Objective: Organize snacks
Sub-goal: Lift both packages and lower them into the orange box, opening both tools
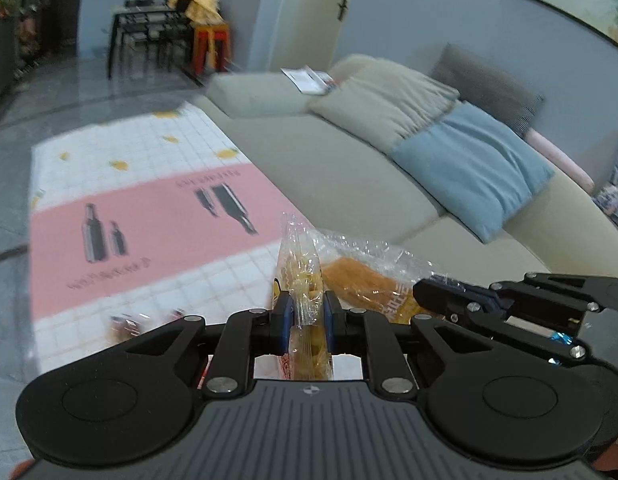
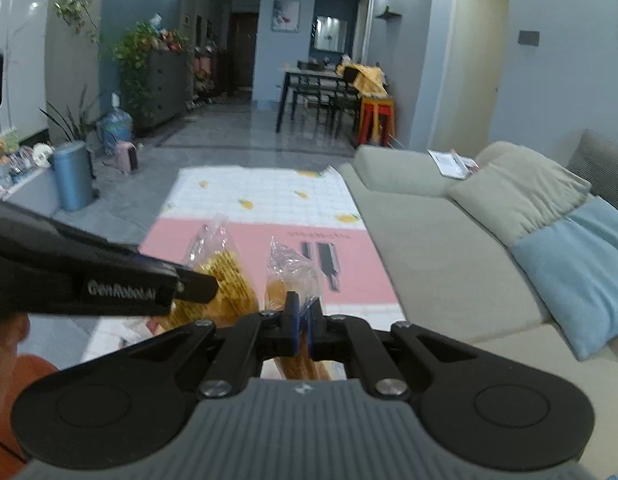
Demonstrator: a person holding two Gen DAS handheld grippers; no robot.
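Note:
My left gripper [image 1: 307,312] is shut on a clear-wrapped yellow snack packet [image 1: 303,272], held upright in the air above the mat. My right gripper [image 2: 303,316] is shut on another clear-wrapped orange snack packet [image 2: 289,276], also held up. In the left wrist view the right gripper [image 1: 433,292] comes in from the right, holding its orange packet [image 1: 365,280] just beside mine. In the right wrist view the left gripper [image 2: 197,284] reaches in from the left with the yellow packet [image 2: 225,272]. Two small wrapped snacks [image 1: 127,326] lie on the mat below.
A pink and white play mat [image 1: 149,216] covers the floor. A beige sofa [image 1: 349,172] with a blue cushion [image 1: 469,168] runs along the right. A blue bin [image 2: 73,176], plants and a dining table [image 2: 321,88] stand farther off.

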